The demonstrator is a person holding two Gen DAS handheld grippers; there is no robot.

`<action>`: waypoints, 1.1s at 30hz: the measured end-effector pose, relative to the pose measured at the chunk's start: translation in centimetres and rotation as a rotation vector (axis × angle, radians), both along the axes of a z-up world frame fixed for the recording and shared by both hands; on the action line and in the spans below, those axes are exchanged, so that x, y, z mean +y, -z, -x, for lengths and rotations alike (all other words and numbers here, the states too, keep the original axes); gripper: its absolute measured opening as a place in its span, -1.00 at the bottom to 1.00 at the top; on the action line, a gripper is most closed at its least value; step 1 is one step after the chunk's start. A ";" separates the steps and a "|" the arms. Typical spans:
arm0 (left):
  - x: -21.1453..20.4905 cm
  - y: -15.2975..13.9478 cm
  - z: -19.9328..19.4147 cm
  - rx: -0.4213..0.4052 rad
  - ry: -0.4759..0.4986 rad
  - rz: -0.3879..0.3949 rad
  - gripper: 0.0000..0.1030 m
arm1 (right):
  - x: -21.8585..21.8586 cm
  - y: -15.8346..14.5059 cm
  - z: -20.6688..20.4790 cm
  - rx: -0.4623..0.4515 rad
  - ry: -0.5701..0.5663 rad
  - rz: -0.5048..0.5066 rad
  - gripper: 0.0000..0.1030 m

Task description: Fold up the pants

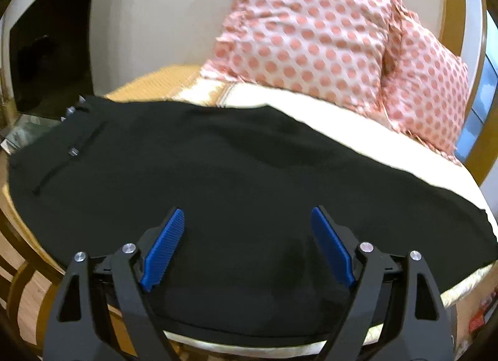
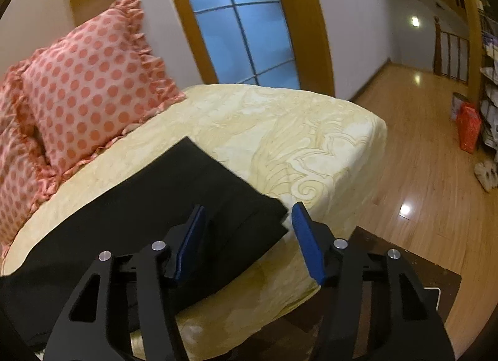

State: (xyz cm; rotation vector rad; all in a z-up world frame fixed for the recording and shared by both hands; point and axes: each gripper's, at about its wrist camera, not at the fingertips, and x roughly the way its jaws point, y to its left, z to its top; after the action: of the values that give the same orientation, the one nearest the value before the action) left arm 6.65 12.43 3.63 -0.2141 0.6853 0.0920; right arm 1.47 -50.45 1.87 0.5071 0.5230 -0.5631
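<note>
Pants (image 1: 236, 168) black, spread flat across yellow bedspread (image 2: 280, 131), waistband at left, hems at right. Left gripper (image 1: 247, 230) fingers apart above pants. Right gripper (image 2: 247, 230) fingers apart above hems. Spotted pillows (image 1: 305, 28) behind.

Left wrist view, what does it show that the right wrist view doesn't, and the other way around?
Only the left wrist view shows the waistband end of the pants, a dark screen by the wall, and the open left gripper over the fabric.

Only the right wrist view shows the leg hems, the glass door, the wood floor, and the open right gripper.

Both show the black pants lying on the cream bedspread and the two polka-dot pillows.
</note>
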 end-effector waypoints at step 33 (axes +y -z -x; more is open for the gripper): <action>-2.0 1.3 0.5 -0.050 0.010 -0.055 0.96 | 24.7 -11.4 -11.3 -0.355 -0.935 -0.120 -0.77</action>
State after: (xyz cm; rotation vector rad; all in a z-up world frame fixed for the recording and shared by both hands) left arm 6.19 10.45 2.31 -0.1602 0.6333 0.0957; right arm 12.81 -25.74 13.27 0.4071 0.3964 0.4490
